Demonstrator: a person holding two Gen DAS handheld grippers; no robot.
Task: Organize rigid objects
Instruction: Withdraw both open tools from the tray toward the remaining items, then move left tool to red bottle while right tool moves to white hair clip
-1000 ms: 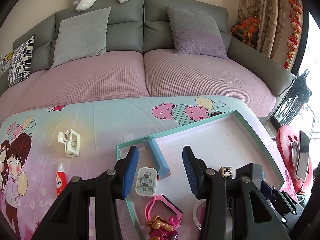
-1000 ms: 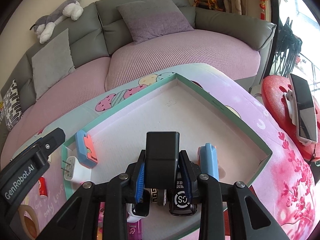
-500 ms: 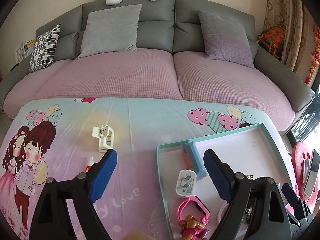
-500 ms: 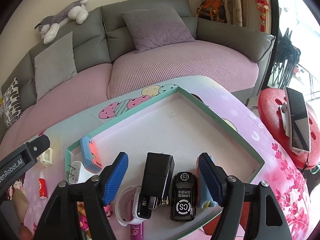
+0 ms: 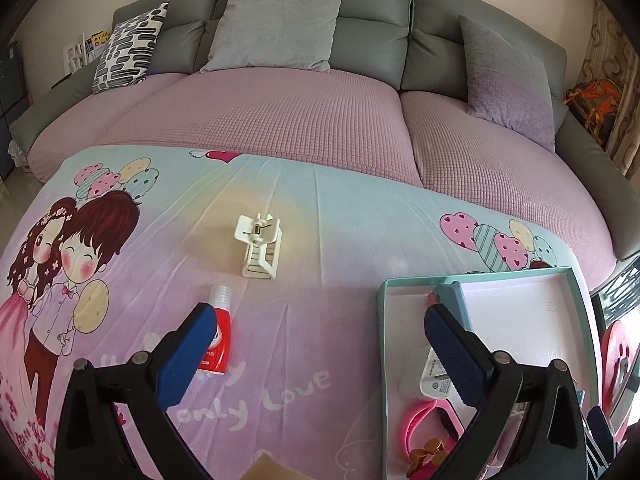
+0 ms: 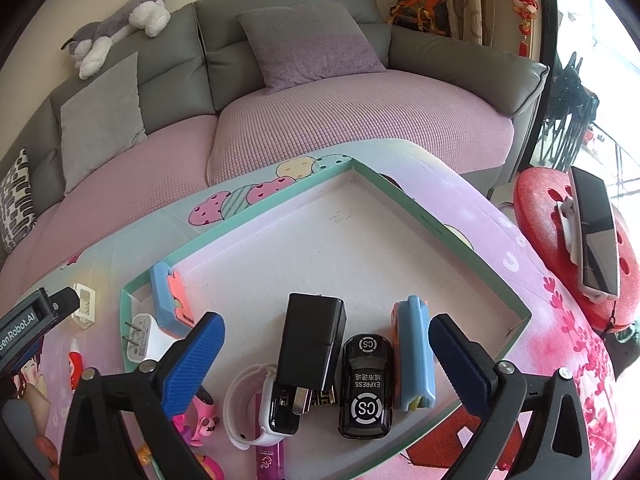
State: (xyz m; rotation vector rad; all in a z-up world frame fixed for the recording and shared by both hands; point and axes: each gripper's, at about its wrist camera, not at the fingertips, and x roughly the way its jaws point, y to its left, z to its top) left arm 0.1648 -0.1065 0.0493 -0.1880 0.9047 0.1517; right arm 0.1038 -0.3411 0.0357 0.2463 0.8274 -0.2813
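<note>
One boxy black charger point(image 6: 314, 340) (glossy) beside rounded toy car point(image 6: 366, 384).

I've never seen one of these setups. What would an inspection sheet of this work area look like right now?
Surface: printed cloth covering the table.
Job's things: teal tray holds a black charger, toy car, blue block, white plug, white watch and a second blue block by the far wall. A white clip and red tube lie outside on the cloth.
Clutter: pink toys at the tray's near corner.
Grippers: left gripper open and empty, jaws just opened; right gripper open over the charger, jaws just opened, pads clear of it.
Cables: nothing seen.
Surroundings: grey sofa, cushions, plush dog, red stool with a phone.
</note>
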